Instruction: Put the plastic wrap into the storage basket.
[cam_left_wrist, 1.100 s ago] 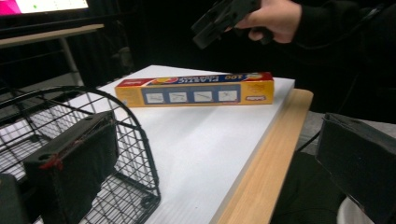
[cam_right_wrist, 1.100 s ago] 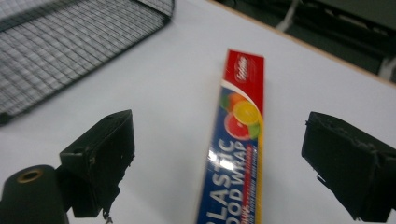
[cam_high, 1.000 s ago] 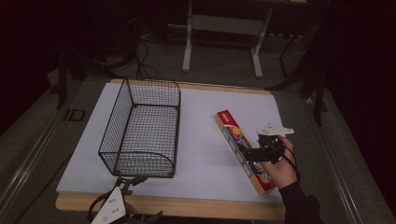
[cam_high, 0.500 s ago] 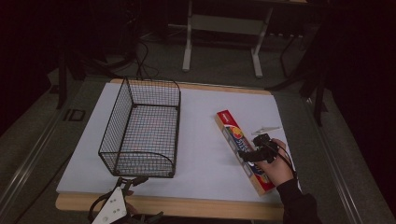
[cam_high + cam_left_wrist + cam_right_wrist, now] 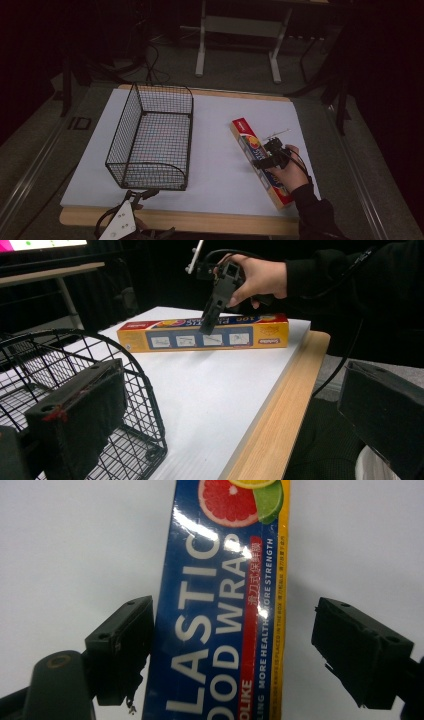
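A long plastic-wrap box (image 5: 245,135), blue on top with red and yellow ends, lies at an angle on the right side of the white board. My right gripper (image 5: 265,161) points down over its middle. In the right gripper view the box (image 5: 220,620) runs between the jaws of the right gripper (image 5: 232,630), which have just been closing: the left pad is at the box's edge, while the right pad stands clear of it. My left gripper (image 5: 140,192) rests at the table's front edge with jaws wide open, just before the wire basket (image 5: 162,87). In the left gripper view the right gripper (image 5: 206,330) stands on the box (image 5: 165,337).
The black wire basket (image 5: 30,365) stands on the left half of the white board (image 5: 220,170). A wooden table edge (image 5: 225,222) runs along the front. Dark floor, cables and table legs (image 5: 201,45) lie beyond the far edge.
My right gripper has come down onto the middle of the box and now straddles it. The left gripper and the basket have stayed put.
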Action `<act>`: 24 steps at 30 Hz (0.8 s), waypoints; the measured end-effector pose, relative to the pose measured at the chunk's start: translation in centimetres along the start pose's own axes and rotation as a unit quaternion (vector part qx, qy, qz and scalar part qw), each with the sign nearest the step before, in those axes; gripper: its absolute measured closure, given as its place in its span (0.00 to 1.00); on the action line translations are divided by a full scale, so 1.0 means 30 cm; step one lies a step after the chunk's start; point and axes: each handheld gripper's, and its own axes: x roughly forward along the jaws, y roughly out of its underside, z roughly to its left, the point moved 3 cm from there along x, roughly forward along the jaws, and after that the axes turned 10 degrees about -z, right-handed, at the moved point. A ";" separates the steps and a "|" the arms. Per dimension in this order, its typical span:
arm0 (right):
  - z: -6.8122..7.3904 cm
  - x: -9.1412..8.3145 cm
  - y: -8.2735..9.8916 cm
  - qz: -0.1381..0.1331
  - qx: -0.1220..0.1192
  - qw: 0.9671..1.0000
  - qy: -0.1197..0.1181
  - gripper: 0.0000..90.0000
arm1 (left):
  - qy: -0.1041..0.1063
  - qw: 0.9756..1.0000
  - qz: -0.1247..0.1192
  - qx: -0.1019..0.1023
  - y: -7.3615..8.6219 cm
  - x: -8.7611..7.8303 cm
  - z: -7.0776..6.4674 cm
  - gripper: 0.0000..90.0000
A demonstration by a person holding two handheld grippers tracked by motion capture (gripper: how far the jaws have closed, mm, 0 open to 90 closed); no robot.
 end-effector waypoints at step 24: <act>0.008 0.095 -0.040 0.121 0.037 0.992 0.004 0.36 | 0.002 1.000 0.007 0.004 0.004 0.004 -0.003 0.00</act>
